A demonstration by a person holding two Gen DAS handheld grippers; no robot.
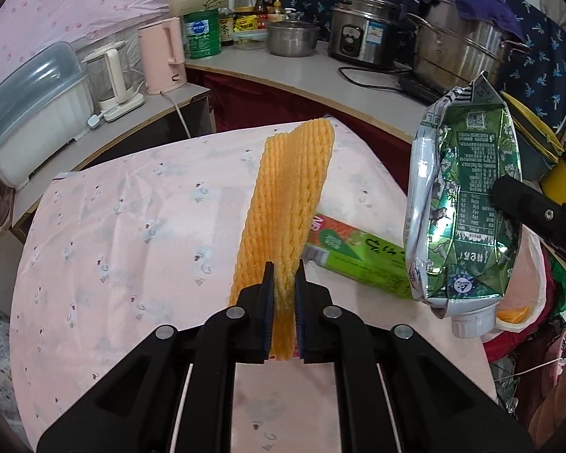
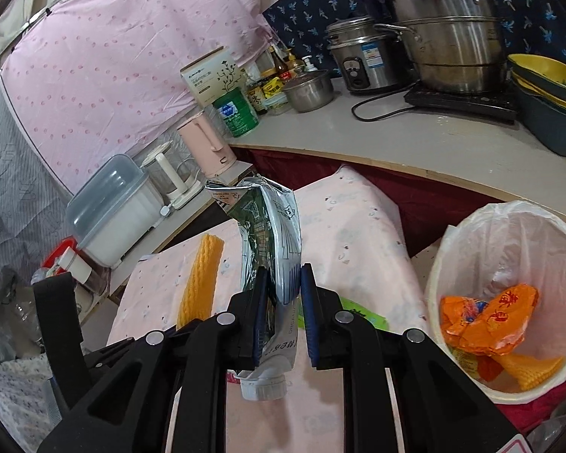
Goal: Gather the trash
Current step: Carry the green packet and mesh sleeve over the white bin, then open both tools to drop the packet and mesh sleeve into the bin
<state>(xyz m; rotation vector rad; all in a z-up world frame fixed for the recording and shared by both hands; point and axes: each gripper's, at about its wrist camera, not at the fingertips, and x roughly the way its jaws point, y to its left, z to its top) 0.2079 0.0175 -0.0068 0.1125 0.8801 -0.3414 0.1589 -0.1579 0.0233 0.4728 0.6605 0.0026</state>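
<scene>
Trash here is two pieces, each lifted above a table (image 1: 105, 204) covered in pale pink cloth. A long strip of orange foam netting (image 1: 286, 196), ribbed and limp, is clamped at its near end by the left hand-held gripper (image 1: 284, 279) and stretches away from the fingers. A crumpled green and silver drink carton (image 2: 273, 234) with a white screw cap at its lower end is pinched by the right hand-held gripper (image 2: 283, 283). To the right stands a white-lined bin (image 2: 471, 234), holding orange wrappers (image 2: 486, 321). A green box (image 1: 358, 260) lies on the table.
</scene>
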